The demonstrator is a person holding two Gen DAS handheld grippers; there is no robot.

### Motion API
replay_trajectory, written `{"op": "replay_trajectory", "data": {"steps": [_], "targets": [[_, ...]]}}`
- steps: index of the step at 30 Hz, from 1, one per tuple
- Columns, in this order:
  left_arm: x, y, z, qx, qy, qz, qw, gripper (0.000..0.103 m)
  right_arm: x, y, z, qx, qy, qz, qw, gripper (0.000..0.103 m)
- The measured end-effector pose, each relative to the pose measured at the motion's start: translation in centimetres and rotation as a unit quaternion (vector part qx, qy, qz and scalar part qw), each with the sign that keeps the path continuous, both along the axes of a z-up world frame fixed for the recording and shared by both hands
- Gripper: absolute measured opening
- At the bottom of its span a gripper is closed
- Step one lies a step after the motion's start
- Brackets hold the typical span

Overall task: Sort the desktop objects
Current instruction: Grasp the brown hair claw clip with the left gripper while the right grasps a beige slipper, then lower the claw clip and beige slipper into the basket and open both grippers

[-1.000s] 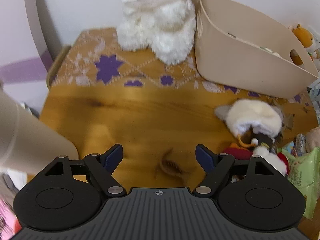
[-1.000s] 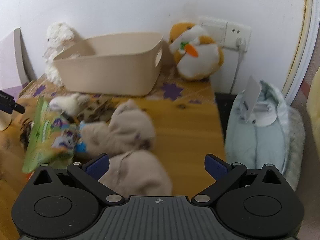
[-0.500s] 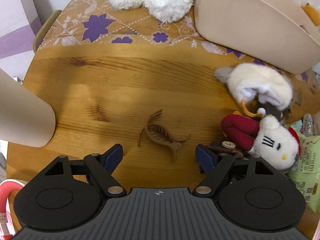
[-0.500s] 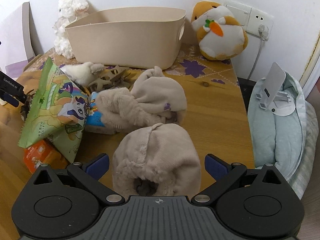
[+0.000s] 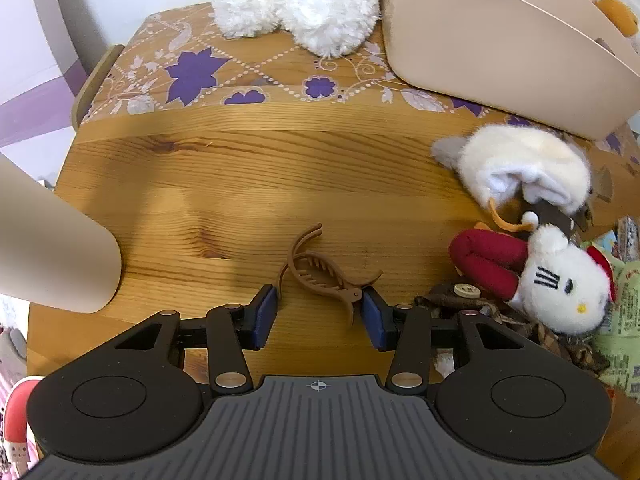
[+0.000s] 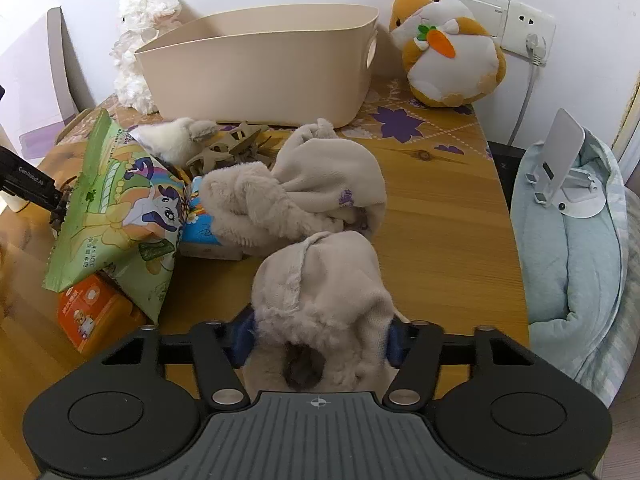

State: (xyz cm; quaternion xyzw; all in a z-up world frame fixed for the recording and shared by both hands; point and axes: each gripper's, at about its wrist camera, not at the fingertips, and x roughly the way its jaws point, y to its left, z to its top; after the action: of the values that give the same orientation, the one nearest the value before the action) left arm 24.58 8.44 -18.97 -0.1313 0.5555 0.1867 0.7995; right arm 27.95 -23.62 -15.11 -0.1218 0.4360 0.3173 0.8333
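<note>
Lying on the wooden table, the brown hair claw clip is sitting between the blue pads of the left gripper, which is pointing steeply down. The jaws are closing, about half wide; the right pad is touching the clip's handle end, and the left pad is just beside its curved teeth. The clip's long axis is running from upper left to lower right, with the teeth pointing up-left.

Only the left view is showing this clip, and also the white kitten plush with red sleeves to its right.

Only the right view is showing the right gripper, which is tilting down and closing on the beige fleece slipper; both pads are pressing into its sides. Its dark opening is facing the camera and its toe is pointing away, toward the second slipper and the beige basket behind.
</note>
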Motion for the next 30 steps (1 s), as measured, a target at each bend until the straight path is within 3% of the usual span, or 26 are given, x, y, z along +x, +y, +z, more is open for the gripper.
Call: {"op": "replay_trajectory", "data": {"steps": [2,8,19,30], "targets": [[-0.2,0.0,0.0,-0.008,-0.003,-0.005,0.9999,0.047,0.0,-0.2,0.1,0.005,0.003,0.003,1.0,0.042],[-0.4,-0.2,0.8,-0.014,-0.021,-0.016,0.9995,0.046,-0.1,-0.7,0.8,0.017,0.009,0.014,1.0,0.034],[-1.0,-0.3,3.4,0.011,-0.056,-0.046,0.9973,0.046,-0.6,-2.2,4.7,0.054,-0.033,0.032,0.997,0.033],[1.5,-0.3,8.2,0.042,-0.113,-0.076,0.9898,0.046,2.9,-2.9,8.7,0.068,-0.089,0.022,0.993,0.033]]}}
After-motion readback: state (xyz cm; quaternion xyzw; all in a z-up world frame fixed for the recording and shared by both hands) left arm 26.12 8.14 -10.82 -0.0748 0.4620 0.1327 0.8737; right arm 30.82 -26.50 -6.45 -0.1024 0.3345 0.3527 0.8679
